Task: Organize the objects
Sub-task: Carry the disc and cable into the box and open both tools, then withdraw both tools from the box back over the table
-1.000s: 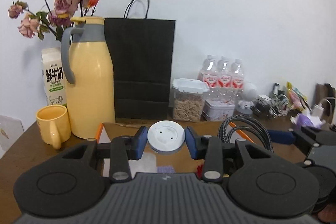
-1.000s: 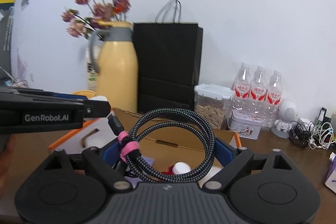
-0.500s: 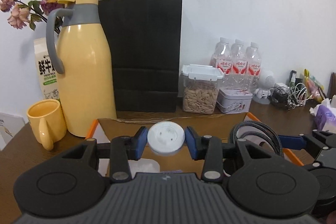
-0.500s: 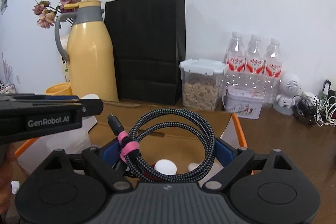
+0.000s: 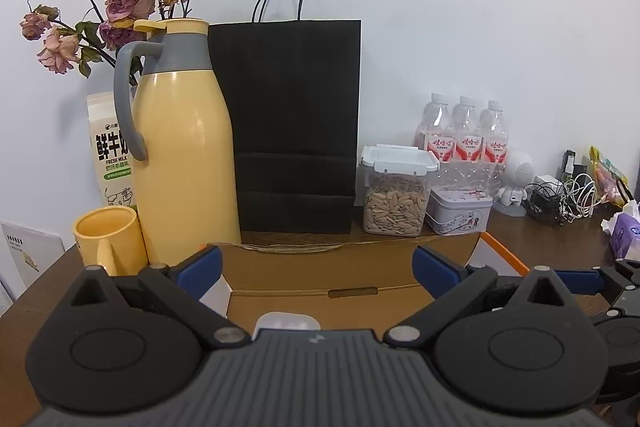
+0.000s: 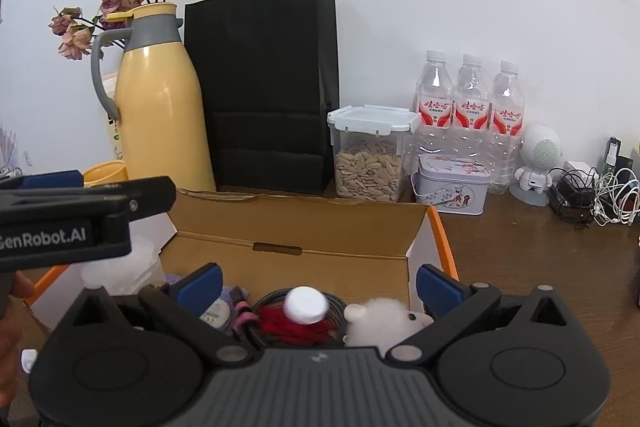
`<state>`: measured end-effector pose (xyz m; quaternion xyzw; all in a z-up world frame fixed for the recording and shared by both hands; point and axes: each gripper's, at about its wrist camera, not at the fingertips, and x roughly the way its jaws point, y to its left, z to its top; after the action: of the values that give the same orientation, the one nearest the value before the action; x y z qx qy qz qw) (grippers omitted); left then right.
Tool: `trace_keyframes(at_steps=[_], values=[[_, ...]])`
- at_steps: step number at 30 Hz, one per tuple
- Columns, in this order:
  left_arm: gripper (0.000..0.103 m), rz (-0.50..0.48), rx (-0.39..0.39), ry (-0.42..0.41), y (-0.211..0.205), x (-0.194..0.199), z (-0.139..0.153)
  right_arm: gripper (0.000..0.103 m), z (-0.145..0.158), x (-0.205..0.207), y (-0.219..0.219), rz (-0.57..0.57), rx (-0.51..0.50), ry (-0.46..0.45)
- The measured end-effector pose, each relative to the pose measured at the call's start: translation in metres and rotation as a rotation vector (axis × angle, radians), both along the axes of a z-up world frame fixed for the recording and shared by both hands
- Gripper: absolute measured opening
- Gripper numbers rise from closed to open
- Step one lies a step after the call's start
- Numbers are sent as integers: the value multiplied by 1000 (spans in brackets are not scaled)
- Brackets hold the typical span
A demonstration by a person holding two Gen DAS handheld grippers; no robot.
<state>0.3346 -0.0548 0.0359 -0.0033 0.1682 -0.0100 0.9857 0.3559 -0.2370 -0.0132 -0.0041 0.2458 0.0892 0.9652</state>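
Note:
My left gripper [image 5: 318,269] hovers over the open cardboard box [image 5: 348,267]; its jaws are opening and nothing is between the blue pads. Just below them, part of a pale rounded thing [image 5: 286,321] shows inside the box. My right gripper [image 6: 319,285] hangs over the same box [image 6: 296,227], its jaws opening too and empty. Under it the braided cable coil with its pink tie [image 6: 244,319] lies in the box. With it are a red bundle [image 6: 296,327], a white round cap [image 6: 306,305] and a white plush [image 6: 380,315]. The left gripper's finger [image 6: 80,211] reaches in from the left.
Behind the box stand a yellow jug [image 5: 180,155], yellow mug [image 5: 108,239], milk carton [image 5: 112,151], black paper bag [image 5: 292,123], seed jar [image 5: 396,195], tin [image 5: 460,215] and water bottles [image 5: 464,139]. Tangled chargers [image 6: 592,195] lie at the right. A hand [image 6: 12,307] shows at the left edge.
The left jaws have opened and the white round disc has left them. The right jaws have spread and the cable coil has dropped into the box. Both grippers have sunk slightly.

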Motion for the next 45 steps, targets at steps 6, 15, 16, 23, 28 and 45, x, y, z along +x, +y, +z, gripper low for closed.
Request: trace_keyframes(at_steps=[6,15,16,23,28,45], values=[[103,0,-11,-22,4,-11,7,103,4,-7,3,7,-13,-14],[103,-17,-27,-71,15,-51,24,103,26,-43,10,24,-34,-90],[103,-15,-25,-73,17,-56,25,103,27,-48,11,24,-35,-96],[103,-11,-9,-73,35,-101,23,103,24,-88,12,24,-24,-106],[103,0,9,-36,52,-135,11,103,9,-116,10,11,-23,-73],[103,98,7,146,110,-202,-30,103,-40,-194,-9,-13,-48,80]])
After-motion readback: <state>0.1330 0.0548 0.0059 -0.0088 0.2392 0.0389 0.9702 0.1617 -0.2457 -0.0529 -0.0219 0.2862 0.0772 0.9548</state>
